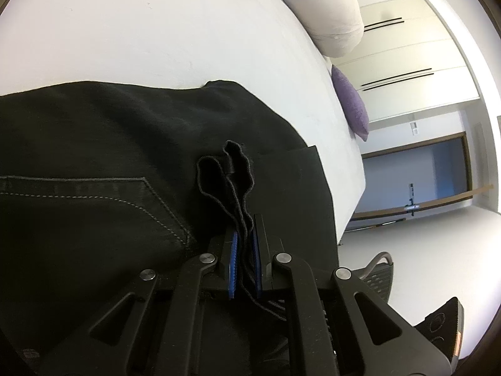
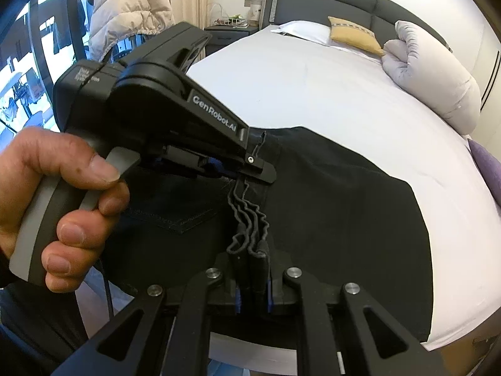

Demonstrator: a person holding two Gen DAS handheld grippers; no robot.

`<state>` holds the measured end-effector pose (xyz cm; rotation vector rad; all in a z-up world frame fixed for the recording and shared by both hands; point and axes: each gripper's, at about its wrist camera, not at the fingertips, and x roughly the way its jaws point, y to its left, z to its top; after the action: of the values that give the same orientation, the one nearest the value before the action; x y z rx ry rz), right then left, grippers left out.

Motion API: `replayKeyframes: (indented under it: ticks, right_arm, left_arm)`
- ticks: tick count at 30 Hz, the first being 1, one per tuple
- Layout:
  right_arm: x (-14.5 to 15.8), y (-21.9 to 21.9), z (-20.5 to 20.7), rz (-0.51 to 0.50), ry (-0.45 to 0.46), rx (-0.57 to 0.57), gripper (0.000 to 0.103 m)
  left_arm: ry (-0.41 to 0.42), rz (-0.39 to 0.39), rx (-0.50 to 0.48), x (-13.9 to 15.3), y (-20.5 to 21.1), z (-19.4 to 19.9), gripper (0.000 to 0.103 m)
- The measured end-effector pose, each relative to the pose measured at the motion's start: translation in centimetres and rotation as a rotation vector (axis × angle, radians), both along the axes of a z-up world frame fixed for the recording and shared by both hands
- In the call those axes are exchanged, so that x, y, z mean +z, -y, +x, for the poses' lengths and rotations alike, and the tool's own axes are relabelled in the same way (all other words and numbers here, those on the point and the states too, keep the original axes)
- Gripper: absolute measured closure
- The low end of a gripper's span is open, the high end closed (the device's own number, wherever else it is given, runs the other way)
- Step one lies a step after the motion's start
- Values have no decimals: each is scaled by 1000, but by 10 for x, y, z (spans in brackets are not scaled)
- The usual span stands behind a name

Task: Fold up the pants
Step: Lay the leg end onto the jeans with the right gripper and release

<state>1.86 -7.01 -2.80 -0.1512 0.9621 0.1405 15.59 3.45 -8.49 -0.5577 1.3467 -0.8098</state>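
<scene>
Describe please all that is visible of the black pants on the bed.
The black pants look like denim, with a grey-stitched back pocket. They lie spread on the white bed sheet, reaching its near edge. Their layered, wavy edge is lifted and pinched by both the left gripper and the right gripper.

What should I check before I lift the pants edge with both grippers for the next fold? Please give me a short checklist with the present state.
1. Left gripper is shut on the bunched edge of the black pants: ok.
2. Right gripper is shut on the same bunched edge: ok.
3. Both grips sit close together on that edge, the left gripper just beyond the right one: ok.
4. White bed beyond the pants is free for the fold: ok.
5. Rolled duvet and yellow pillow lie apart from the pants: ok.
6. All layers of the edge are caught in each pair of jaws: cannot tell.
</scene>
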Motion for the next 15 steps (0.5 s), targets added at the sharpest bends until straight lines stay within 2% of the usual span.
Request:
replayKeyframes:
  ticks: [6,9,10,12,13,15]
  right_arm:
    - [-24,-5,5,-5,-64,19,87]
    - [-28,-4,4,1,-69,23,84]
    - [-28,-1,5,20,-81,24,81]
    - [-25,10,5,97,-116,18,61]
    - [-23,19,5,157,-141,7,47]
    - [-17,40,-1,293,-185,-12,45]
  left_arm:
    - [3,50,-3,-12,2,0,96]
    - [3,46,0,-15,-6,-8,95]
    - [-5,44,1,-15,-9,-8,95]
    - [-19,43,4,-15,-3,-7,94]
    - [-15,55,3,-12,-4,-8,94]
    - [33,127,1,0,-10,-13,94]
